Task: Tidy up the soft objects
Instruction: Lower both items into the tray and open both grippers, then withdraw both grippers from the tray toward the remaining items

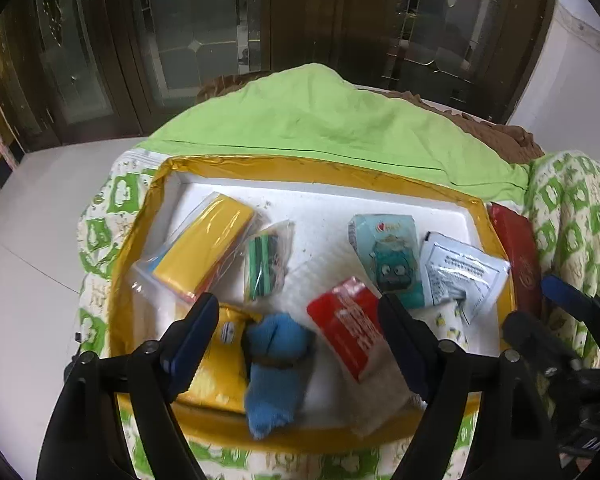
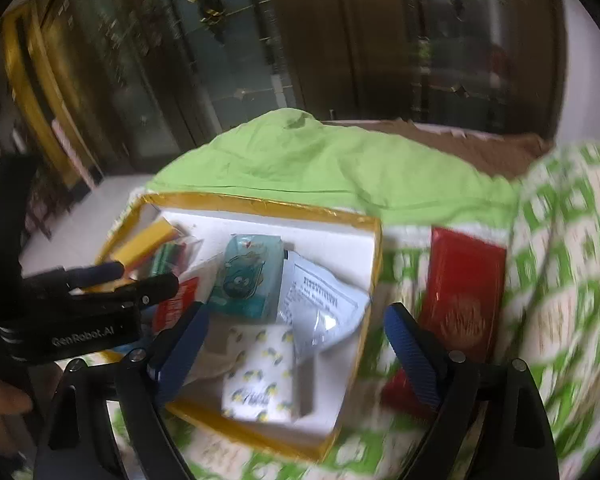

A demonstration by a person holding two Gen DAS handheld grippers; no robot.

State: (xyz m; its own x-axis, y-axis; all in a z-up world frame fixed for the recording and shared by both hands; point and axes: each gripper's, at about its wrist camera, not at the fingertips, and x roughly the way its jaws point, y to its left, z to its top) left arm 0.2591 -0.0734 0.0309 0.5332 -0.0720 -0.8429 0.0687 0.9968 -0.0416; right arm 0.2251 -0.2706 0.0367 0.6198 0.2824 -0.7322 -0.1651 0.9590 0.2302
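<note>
The left wrist camera sits just behind its own two fingers and looks steeply down and forward into the gold-rimmed tray [image 1: 300,166], close above it, with the tray nearly filling the lower view. The right wrist camera looks down from further right, close over the tray's right end, so the red packet [image 2: 466,280] outside the rim lies ahead of it. Both views share the tray, the green cloth [image 1: 320,120] behind it and the dark glass doors [image 1: 203,32].
</note>
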